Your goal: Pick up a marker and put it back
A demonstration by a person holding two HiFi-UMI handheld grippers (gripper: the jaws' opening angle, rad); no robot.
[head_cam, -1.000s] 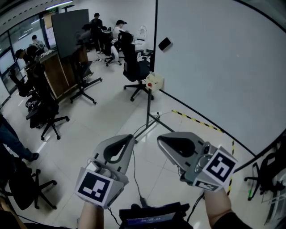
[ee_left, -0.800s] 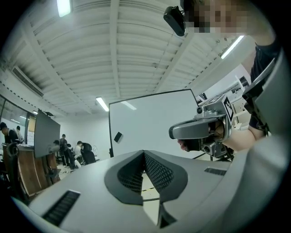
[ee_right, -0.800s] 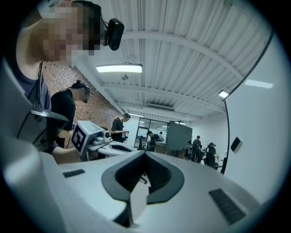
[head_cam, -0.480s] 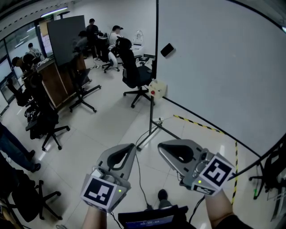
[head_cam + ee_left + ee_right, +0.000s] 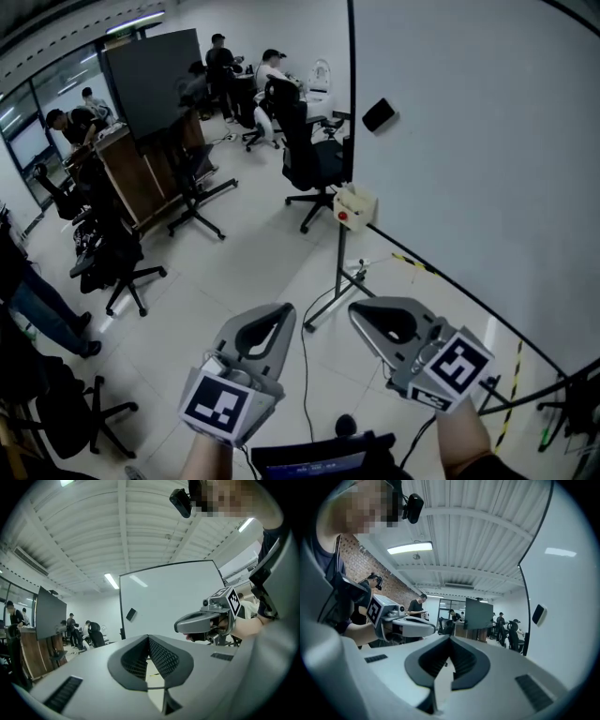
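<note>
I see no marker in any view. My left gripper [image 5: 285, 310] and right gripper [image 5: 357, 310] are held side by side, level, above the floor at the bottom of the head view. Both are shut with nothing between their jaws. In the left gripper view the left gripper [image 5: 148, 637] has its jaws meeting at the tip, and the right gripper [image 5: 180, 626] floats beside it. The right gripper view shows the right gripper [image 5: 450, 638] closed too. A large whiteboard [image 5: 487, 150] on a stand fills the right, with a black eraser [image 5: 379, 114] stuck on it.
A cream box with a red button [image 5: 353, 206] hangs on the whiteboard's post [image 5: 339, 272], and cables trail over the floor beneath. Office chairs [image 5: 309, 164], a dark screen [image 5: 150, 80], desks and several people fill the back left. A chair [image 5: 112, 258] stands at left.
Both grippers have travelled forward over the floor toward the whiteboard stand, which now sits closer. The eraser and red-button box have slid right and down in the head view. Jaws stay shut.
</note>
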